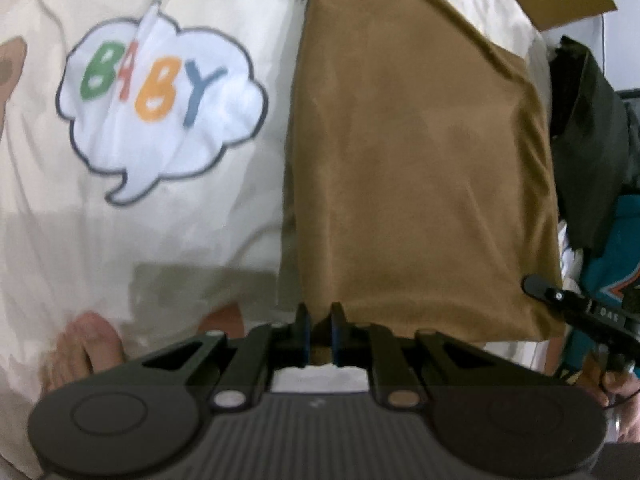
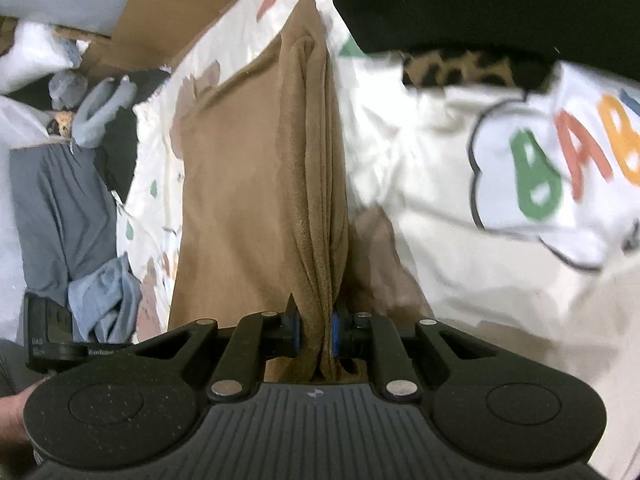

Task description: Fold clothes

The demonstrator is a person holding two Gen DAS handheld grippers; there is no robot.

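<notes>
Two grippers: we see both clenched on the same brown garment (image 1: 420, 168), each biting an edge of it.
Bedsheet: cream cloth (image 1: 160, 240) printed with a white speech bubble (image 1: 160, 108) spelling "BABY" in coloured letters; it lies under the garment and fills the left of the left wrist view.
Left gripper (image 1: 319, 330): its blue-padded fingers (image 1: 305, 336) pinch the near hem of the brown garment, cloth bunched between them.
Brown garment, left wrist view: we see it spread as a folded panel over the sheet, running away from the jaws towards the top of the picture.
Right gripper, seen from the left (image 1: 560, 300): at the garment's near right corner, beside a teal garment (image 1: 616, 256) and a dark one (image 1: 592, 152).
Clothes pile, right wrist view: grey (image 2: 56, 216) and light blue cloth (image 2: 104, 300) lie heaped left of the sheet.
Right gripper (image 2: 314, 334): jaws clamped on several gathered layers of the brown garment, which stands as a raised ridge (image 2: 320, 160) ahead.
Cardboard (image 2: 160, 12): beyond the sheet, upper left.
</notes>
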